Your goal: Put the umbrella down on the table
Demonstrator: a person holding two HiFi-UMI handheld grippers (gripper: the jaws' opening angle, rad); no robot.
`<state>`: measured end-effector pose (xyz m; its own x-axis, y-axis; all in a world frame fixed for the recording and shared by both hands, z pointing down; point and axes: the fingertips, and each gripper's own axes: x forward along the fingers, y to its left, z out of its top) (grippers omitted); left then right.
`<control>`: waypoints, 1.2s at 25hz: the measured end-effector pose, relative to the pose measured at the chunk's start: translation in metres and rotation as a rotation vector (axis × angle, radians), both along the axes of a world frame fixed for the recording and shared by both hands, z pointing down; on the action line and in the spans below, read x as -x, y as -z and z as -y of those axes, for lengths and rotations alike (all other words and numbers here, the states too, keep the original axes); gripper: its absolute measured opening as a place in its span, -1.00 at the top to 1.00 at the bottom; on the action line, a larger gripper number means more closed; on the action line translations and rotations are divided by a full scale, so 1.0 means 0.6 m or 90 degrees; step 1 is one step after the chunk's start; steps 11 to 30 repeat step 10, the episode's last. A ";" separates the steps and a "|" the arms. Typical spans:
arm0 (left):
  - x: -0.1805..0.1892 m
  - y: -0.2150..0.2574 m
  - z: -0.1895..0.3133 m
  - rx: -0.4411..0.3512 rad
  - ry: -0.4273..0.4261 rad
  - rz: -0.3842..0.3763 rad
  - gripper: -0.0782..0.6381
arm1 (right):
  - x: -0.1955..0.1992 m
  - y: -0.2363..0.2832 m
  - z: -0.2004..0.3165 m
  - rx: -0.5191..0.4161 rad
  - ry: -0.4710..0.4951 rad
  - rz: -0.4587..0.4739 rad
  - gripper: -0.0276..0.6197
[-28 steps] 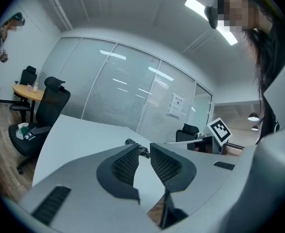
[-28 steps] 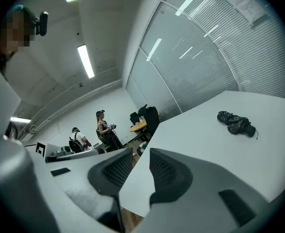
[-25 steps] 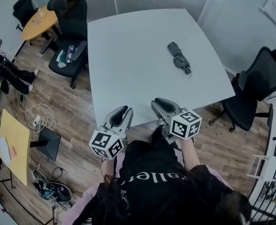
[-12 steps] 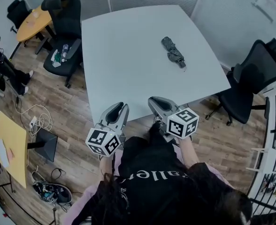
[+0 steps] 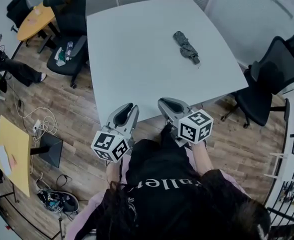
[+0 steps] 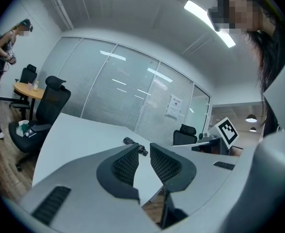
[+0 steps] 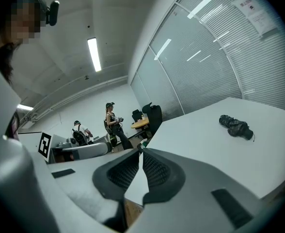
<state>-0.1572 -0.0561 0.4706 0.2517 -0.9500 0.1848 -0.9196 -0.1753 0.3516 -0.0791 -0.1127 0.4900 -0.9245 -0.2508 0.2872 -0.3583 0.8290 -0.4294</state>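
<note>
Closing finished: right claw [image 7: 140, 154] now shut | umbrella [image 5: 186, 46] unmoved on table [image 5: 137, 59]

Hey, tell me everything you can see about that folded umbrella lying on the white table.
The dark grey folded fabric umbrella is collapsed into a short, crumpled bundle with its canopy loosely gathered. It lies flat and diagonally on the white table, in the far right part, with its narrower end angled toward the right edge. Only the tabletop touches it, and nothing else lies near it.

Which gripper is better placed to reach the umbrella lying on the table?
Right. The umbrella lies toward the table's right side, nearer the right gripper than the left gripper.
</note>
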 end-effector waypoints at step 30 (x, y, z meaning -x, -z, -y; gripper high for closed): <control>-0.006 0.001 0.000 -0.004 -0.011 0.004 0.53 | 0.002 0.005 -0.003 -0.006 0.000 -0.001 0.80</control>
